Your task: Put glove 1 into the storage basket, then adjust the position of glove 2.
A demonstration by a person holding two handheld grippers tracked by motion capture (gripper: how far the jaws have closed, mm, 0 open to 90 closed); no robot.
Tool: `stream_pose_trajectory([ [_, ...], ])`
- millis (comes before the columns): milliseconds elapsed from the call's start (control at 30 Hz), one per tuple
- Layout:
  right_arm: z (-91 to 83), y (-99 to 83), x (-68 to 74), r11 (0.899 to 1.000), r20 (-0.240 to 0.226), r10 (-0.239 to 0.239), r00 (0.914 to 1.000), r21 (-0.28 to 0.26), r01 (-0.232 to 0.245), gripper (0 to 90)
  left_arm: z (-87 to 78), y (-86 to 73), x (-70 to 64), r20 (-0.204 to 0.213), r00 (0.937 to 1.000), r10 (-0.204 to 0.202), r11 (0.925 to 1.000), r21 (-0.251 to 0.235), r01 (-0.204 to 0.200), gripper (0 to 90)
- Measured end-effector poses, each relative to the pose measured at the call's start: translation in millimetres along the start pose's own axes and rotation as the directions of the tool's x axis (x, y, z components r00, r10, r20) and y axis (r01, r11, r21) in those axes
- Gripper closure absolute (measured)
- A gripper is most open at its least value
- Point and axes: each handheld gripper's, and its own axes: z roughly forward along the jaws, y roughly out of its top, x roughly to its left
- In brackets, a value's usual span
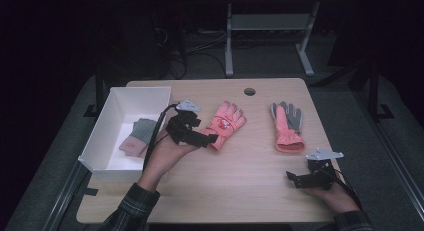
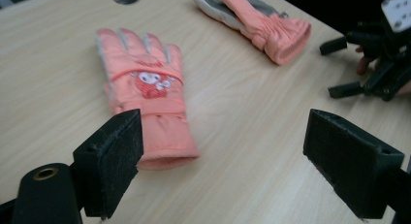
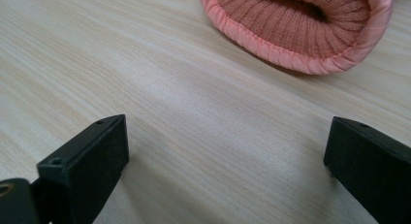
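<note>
The surface is light wood-grain with rounded corners and a round cable hole near its far edge. It stands on a grey floor. Beyond it, a second desk's pale metal legs and crossbar rise from the floor, with dark cables trailing beside them. The room around is dim, nearly black at the sides.
</note>
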Motion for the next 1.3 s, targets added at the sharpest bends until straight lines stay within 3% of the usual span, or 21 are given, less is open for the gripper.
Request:
stream_pose_trajectory([
  [267, 0.2, 0.3, 0.3, 1.000, 0.003, 0.002, 1.0000, 0.001, -0.002, 1.6, 29.9, -34.1, -13.6, 0.015, 0.9988, 0.046, 0.9980, 0.042, -0.047, 14.2],
  [333, 0.2, 0.2, -0.1, 1.000, -0.001, 0.000, 1.0000, 0.000, 0.000, 1.6, 34.7, -42.6, -14.6, 0.014, 0.9963, 0.085, 0.9945, 0.060, -0.086, 14.2],
  [567, 0.2, 4.3, -1.5, 0.999, -0.008, -0.013, 0.9999, 0.034, 0.014, 1.7, 49.2, -78.2, -14.9, 0.005, 0.9960, 0.090, 0.9955, 0.030, -0.090, 14.1],
  [667, -1.3, 6.9, -0.7, 0.997, -0.017, -0.019, 0.9997, 0.070, 0.020, 3.1, 58.2, -92.5, -17.2, 0.004, 0.9947, 0.103, 0.9922, 0.070, -0.103, 14.1],
  [800, -6.4, 11.5, -0.4, 0.994, -0.018, -0.015, 0.9997, 0.108, 0.017, 14.1, 64.2, -104.2, -19.6, 0.003, 0.9886, 0.151, 0.9818, 0.116, -0.150, 13.8],
  [867, -9.3, 13.8, -0.7, 0.994, -0.011, -0.011, 0.9999, 0.110, 0.012, 16.6, 64.8, -108.7, -18.8, 0.005, 0.9890, 0.148, 0.9817, 0.121, -0.147, 13.8],
  [967, -16.5, 19.4, -0.6, 0.996, -0.011, -0.013, 0.9999, 0.083, 0.014, 23.5, 64.7, -113.3, -17.2, 0.012, 0.9893, 0.146, 0.9803, 0.134, -0.146, 13.8],
  [1067, -23.7, 28.8, -1.4, 0.998, -0.061, 0.005, 0.9981, 0.069, -0.001, 31.5, 65.6, -117.7, -15.1, -0.003, 0.9894, 0.145, 0.9810, 0.130, -0.144, 13.5],
  [1167, -28.5, 39.3, -3.0, 0.999, -0.080, 0.007, 0.9968, 0.046, -0.003, 38.5, 66.6, -120.4, -12.6, -0.016, 0.9870, 0.160, 0.9792, 0.129, -0.157, 13.5],
  [1300, -33.6, 55.5, -9.7, 0.999, -0.108, 0.032, 0.9936, -0.001, -0.032, 57.9, 64.9, -126.1, -10.3, -0.011, 0.9851, 0.172, 0.9811, 0.092, -0.170, 13.1],
])
